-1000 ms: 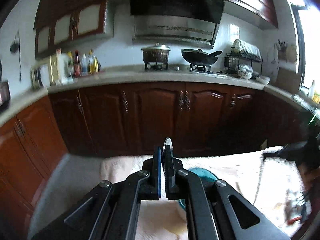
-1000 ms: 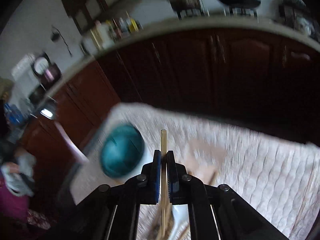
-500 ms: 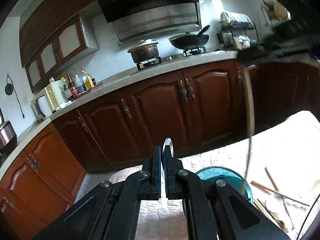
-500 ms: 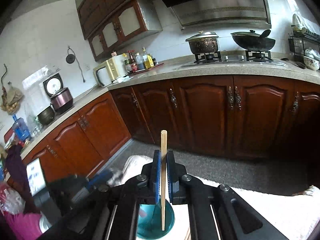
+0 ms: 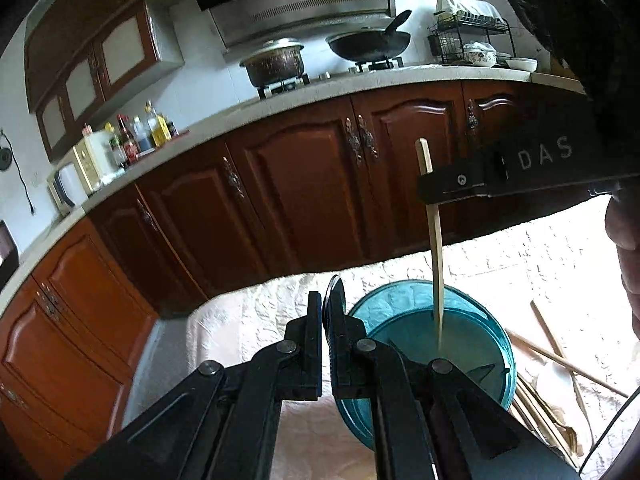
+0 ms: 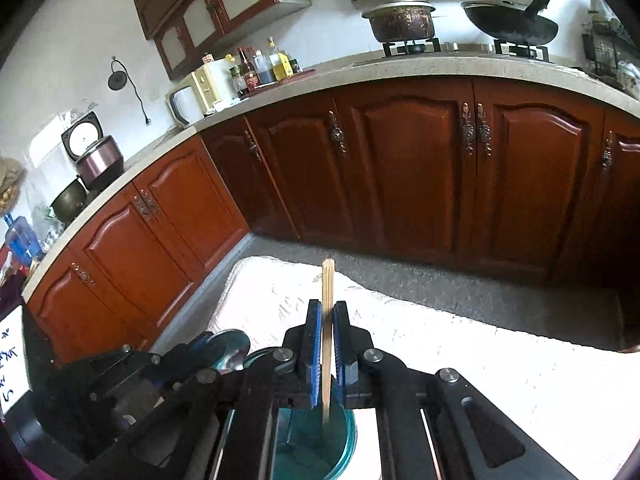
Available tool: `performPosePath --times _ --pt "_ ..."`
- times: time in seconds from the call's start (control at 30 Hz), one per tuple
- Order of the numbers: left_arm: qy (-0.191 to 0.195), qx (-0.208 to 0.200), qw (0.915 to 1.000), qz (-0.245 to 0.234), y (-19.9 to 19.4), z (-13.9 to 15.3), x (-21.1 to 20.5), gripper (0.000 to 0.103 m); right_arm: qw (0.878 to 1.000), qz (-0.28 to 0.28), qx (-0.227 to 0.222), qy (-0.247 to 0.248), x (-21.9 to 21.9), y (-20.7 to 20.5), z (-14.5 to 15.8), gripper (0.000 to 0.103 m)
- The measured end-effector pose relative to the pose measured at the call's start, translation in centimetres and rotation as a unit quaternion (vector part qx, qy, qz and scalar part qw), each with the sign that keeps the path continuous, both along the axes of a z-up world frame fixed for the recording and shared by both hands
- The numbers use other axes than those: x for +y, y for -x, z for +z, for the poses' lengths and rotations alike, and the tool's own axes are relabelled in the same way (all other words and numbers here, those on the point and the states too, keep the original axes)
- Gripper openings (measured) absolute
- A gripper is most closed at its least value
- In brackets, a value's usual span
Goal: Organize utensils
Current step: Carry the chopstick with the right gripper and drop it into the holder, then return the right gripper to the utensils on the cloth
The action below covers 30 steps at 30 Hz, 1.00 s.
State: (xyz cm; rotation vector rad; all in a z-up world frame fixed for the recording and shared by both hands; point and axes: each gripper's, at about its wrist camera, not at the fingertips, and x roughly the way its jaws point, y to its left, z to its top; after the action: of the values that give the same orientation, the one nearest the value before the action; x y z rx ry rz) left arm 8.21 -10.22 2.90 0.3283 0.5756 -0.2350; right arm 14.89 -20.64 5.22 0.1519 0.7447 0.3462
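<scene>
Left wrist view: the left gripper (image 5: 328, 344) fills the lower centre, its fingers (image 5: 314, 344) clenched on a metal spoon (image 5: 334, 292), whose rounded end stands edge-on just above the fingertips. At about 4 o'clock from that gripper, just beside it, a teal bowl (image 5: 472, 304) stands on the desk (image 5: 256, 320), which is covered with a white quilted cloth. From 2 o'clock the right gripper (image 5: 428, 188) reaches in, a dark bar lettered "DAS". It grips a wooden chopstick (image 5: 437, 264) that hangs nearly upright, its tapered lower end inside the bowl's rim; whether the tip touches the bottom cannot be told. At 3 to 4 o'clock of the bowl, more wooden chopsticks (image 5: 560, 360) and a white spoon (image 5: 558, 380) lie loose on the cloth. Part of a hand (image 5: 624, 240) shows at the right edge.

Right wrist view: the blue-padded fingers (image 6: 316, 344) of the right gripper (image 6: 328, 348) grasp the chopstick (image 6: 328, 292) upright, its lower end over the teal bowl (image 6: 344, 436) at 6 o'clock. At 9 o'clock the left gripper (image 6: 216, 344) carries the spoon (image 6: 234, 346) at the bowl's near rim. Brown cabinets (image 6: 412, 168) line the background.
</scene>
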Motion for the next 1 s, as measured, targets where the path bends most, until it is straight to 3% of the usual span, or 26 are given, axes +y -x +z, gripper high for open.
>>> performPosePath --times 0.1,0.17,0.27,0.33,0.4,0.47,0.73,1.0 --pt "0.015 0.020 0.9997 -0.001 -0.2 -0.4 0.0 0.004 1.000 -0.001 0.013 -0.012 -0.4 -0.3 -0.2 0.011" --pt "0.022 0.030 0.9993 -0.004 -0.4 -0.6 0.0 0.006 0.999 -0.002 0.033 -0.014 -0.7 -0.5 -0.6 0.021" --pt "0.034 0.048 0.9982 -0.007 -0.5 -0.8 0.1 0.006 0.999 -0.003 0.043 -0.016 -1.2 0.0 -1.0 0.026" --pt "0.044 0.052 0.9976 -0.005 -0.4 -0.6 0.5 0.015 0.999 -0.005 0.047 -0.019 -1.8 0.7 -1.0 0.028" --pt "0.060 0.055 0.9966 -0.009 0.0 -0.1 0.8 0.033 0.999 -0.010 0.048 -0.024 -2.6 1.4 -1.0 0.032" --pt "0.074 0.054 0.9958 -0.010 0.3 0.6 1.2 0.045 0.998 -0.017 0.052 -0.027 -3.5 2.2 -1.2 0.036" --pt "0.116 0.060 0.9913 -0.015 2.5 2.6 2.7 0.047 0.997 -0.047 0.067 -0.007 -6.6 6.2 -2.1 0.044" --pt "0.169 0.099 0.9804 -0.019 5.8 1.7 2.2 0.051 0.991 -0.078 0.104 0.022 -8.4 11.2 -5.2 0.049"
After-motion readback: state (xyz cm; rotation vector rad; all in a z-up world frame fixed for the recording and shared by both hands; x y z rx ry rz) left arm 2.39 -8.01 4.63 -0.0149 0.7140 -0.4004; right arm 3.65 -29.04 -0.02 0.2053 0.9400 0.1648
